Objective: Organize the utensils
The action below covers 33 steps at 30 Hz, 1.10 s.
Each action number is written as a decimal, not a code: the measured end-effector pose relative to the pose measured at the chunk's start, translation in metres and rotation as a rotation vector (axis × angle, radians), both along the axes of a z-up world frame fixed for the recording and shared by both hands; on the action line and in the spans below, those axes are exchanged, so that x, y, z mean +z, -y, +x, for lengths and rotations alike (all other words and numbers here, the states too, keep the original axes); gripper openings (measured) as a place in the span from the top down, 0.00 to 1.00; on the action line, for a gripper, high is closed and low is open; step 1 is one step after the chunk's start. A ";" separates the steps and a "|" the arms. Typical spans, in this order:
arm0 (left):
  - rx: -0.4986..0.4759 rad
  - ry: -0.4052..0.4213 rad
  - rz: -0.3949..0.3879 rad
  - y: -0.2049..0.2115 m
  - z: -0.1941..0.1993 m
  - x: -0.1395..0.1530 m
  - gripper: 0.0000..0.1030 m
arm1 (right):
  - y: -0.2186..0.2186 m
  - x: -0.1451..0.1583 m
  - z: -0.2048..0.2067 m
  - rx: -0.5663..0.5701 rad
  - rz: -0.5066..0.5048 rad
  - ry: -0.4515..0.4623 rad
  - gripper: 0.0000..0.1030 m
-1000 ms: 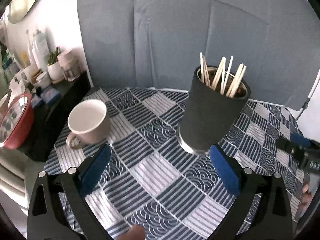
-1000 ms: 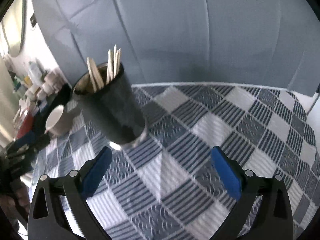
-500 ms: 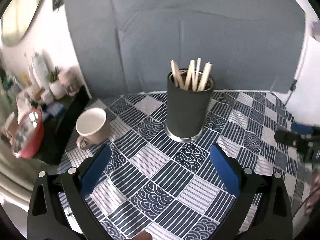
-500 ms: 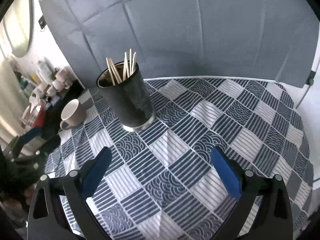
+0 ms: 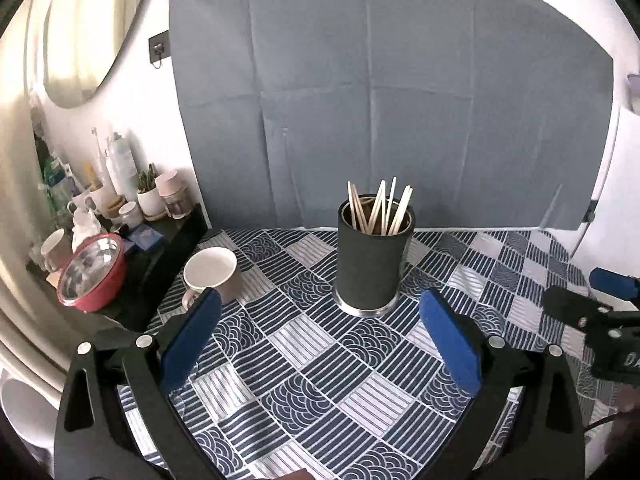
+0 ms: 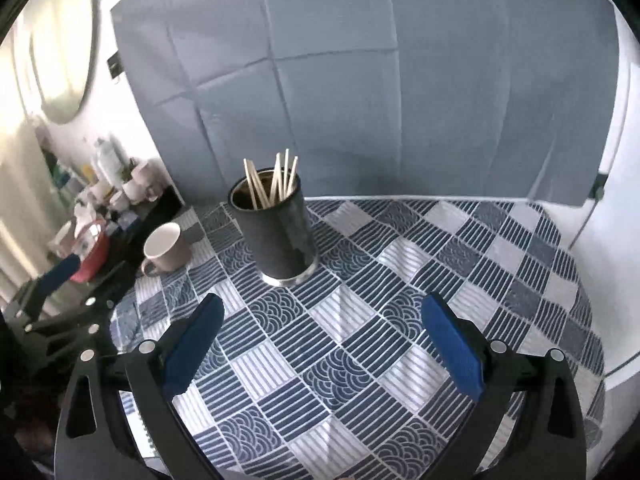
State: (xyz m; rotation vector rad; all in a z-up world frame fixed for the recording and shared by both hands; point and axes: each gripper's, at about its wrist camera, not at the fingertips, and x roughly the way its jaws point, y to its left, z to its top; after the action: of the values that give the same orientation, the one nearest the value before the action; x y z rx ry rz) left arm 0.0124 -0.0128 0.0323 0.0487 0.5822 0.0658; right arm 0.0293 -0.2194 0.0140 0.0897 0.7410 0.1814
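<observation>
Covering the table, a blue patterned cloth (image 5: 304,364) fronts a grey backdrop (image 5: 380,100)

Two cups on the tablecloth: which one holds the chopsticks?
The tall black holder, standing mid-table with chopsticks upright inside. The beige mug beside it, nearer the table's edge, shows an empty white interior.

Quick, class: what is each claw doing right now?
Left claw: open, holding nothing.
Right claw: open, holding nothing.
</observation>
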 end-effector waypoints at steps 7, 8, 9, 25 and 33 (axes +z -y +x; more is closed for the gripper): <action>-0.008 -0.046 -0.038 -0.003 -0.015 -0.006 0.06 | -0.005 -0.014 -0.007 0.018 -0.001 -0.060 0.08; -0.007 -0.052 -0.039 -0.003 -0.016 -0.007 0.06 | -0.006 -0.016 -0.008 0.026 -0.006 -0.066 0.08; -0.003 -0.055 -0.037 -0.003 -0.018 -0.008 0.06 | -0.007 -0.017 -0.009 0.028 -0.011 -0.069 0.08; -0.011 -0.097 -0.040 0.001 -0.030 -0.011 0.06 | -0.002 -0.016 -0.027 -0.036 -0.085 -0.043 0.08; -0.025 -0.127 -0.043 0.001 -0.030 -0.016 0.06 | -0.001 -0.019 -0.027 -0.043 -0.083 -0.052 0.08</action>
State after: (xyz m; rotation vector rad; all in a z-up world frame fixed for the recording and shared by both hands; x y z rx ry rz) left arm -0.0171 -0.0142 0.0168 0.0185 0.7097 0.0260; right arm 0.0020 -0.2185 -0.0046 0.0315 0.7967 0.1076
